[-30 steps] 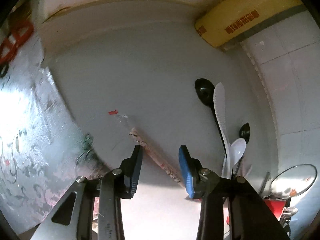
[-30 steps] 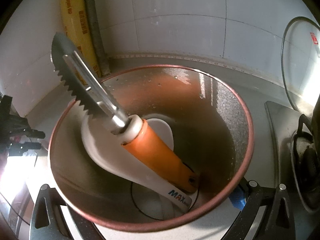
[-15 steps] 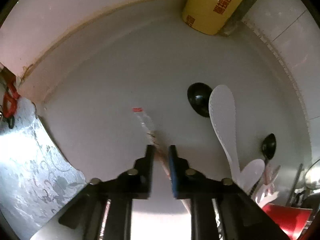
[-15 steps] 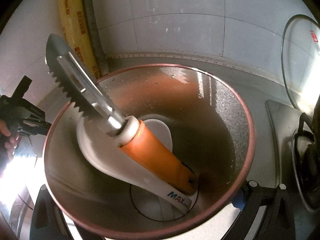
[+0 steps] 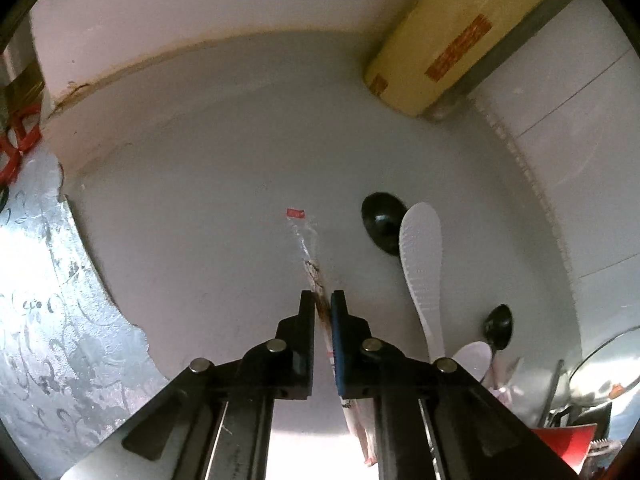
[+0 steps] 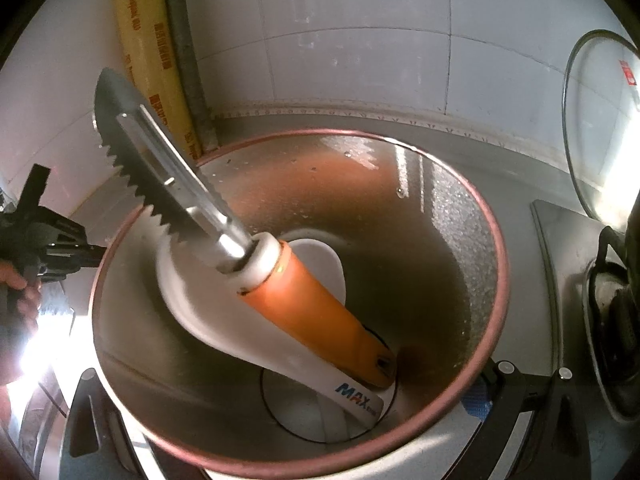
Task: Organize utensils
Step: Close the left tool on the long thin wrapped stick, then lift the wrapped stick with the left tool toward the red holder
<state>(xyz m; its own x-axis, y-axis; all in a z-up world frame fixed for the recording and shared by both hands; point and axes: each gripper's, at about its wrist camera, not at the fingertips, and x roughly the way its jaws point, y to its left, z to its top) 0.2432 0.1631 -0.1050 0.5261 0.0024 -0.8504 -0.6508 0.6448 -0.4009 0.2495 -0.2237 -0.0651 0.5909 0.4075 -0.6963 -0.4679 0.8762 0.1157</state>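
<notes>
With the wrapped chopsticks (image 5: 311, 258) lying on the grey worktop (image 5: 208, 208) and pinched by your left gripper (image 5: 322, 300), lift them level and slowly toward the cup (image 6: 452, 216) your right gripper (image 6: 400, 404) clamps by its rim.

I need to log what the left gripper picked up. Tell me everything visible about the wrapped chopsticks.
The wrapped chopsticks are a thin, long pair in a clear plastic sleeve with a small red tab at the far end and reddish-brown print midway. They lie along the grey counter, pointing away from the camera. The left gripper is shut on their middle.
</notes>
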